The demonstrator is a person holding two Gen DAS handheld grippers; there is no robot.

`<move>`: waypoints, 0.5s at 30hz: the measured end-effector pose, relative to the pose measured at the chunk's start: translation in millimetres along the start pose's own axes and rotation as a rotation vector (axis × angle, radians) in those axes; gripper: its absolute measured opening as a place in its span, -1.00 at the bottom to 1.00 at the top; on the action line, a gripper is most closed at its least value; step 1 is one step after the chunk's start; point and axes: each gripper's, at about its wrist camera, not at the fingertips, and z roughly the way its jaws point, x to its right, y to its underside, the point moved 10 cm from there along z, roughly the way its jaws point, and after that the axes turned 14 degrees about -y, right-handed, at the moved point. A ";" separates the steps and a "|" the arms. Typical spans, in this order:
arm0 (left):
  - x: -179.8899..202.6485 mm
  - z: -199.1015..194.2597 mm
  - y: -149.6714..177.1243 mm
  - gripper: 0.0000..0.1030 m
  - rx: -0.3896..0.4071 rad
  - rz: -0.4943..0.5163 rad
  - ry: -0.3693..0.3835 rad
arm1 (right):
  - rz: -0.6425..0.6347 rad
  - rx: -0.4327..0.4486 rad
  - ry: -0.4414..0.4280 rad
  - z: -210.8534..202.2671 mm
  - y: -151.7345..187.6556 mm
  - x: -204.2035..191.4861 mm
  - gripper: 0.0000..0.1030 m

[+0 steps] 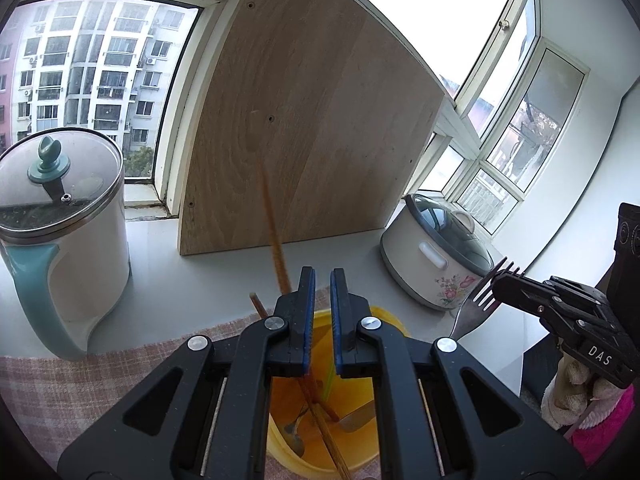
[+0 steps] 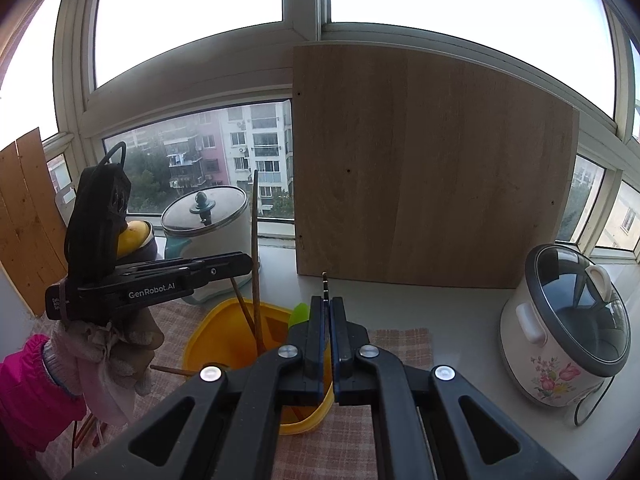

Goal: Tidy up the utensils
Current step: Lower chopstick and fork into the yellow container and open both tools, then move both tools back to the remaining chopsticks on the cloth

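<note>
- Left gripper (image 1: 322, 280): jaws parted by a narrow gap, nothing visibly clamped, angled downward.
- Right gripper (image 2: 327, 308): jaws nearly closed on a thin metal item, held level.
- Both hands gloved; the right wrist shows a pink sleeve.

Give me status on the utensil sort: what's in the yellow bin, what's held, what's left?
Done: chopsticks and some metal utensils sit in the yellow bin. In hand: right gripper is shut on a fork near the bin; left gripper is over it, jaws slightly apart with nothing between them. Left: drop the fork in, then collect the loose chopstick on the checked cloth.
</note>
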 end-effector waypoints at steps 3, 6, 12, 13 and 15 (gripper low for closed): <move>1.2 -6.7 0.8 -0.75 -0.002 0.003 -0.005 | -0.007 -0.005 -0.007 0.7 -0.3 -2.2 -0.36; 0.3 -17.1 -0.6 -0.51 0.008 -0.002 -0.007 | -0.004 0.005 -0.005 -2.1 -0.9 -4.2 -0.21; -3.1 -40.4 -2.6 -0.51 0.034 0.027 -0.053 | 0.011 0.012 -0.014 -8.0 0.7 -11.4 -0.21; -4.6 -45.0 -2.9 -0.51 0.037 0.028 -0.060 | 0.015 0.012 -0.018 -9.0 1.3 -13.0 -0.21; -8.2 -54.9 -3.3 -0.51 0.045 0.030 -0.073 | 0.020 0.013 -0.026 -10.9 2.1 -17.2 -0.21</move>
